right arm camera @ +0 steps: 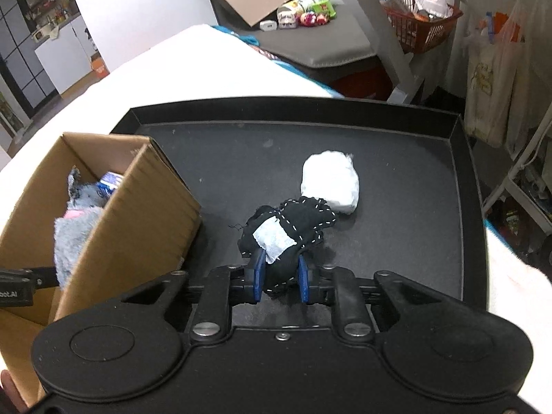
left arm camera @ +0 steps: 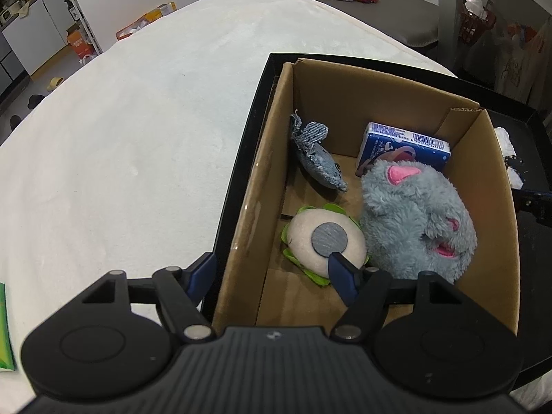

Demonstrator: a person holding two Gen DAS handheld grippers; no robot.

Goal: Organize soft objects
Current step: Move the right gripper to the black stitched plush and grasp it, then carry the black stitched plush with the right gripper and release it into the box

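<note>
A cardboard box [left arm camera: 262, 186] stands in a black tray [left arm camera: 241, 172]. In it lie a grey plush toy [left arm camera: 417, 220], a denim fish toy [left arm camera: 319, 158], a cream round plush with green leaves [left arm camera: 327, 241] and a blue carton [left arm camera: 403, 145]. My left gripper [left arm camera: 272, 272] is open, straddling the box's left wall. My right gripper [right arm camera: 279, 276] is shut on a black stitched soft toy [right arm camera: 293, 227] over the tray floor [right arm camera: 396, 241]. A white soft bundle [right arm camera: 331, 183] lies just beyond it. The box [right arm camera: 138, 214] stands to the left.
The tray sits on a white cloth-covered table [left arm camera: 138, 138]. A green item [left arm camera: 5, 327] lies at the left edge. Beyond the table are a grey bench with toys [right arm camera: 303, 17], an orange basket [right arm camera: 421, 20] and hanging bags [right arm camera: 490, 79].
</note>
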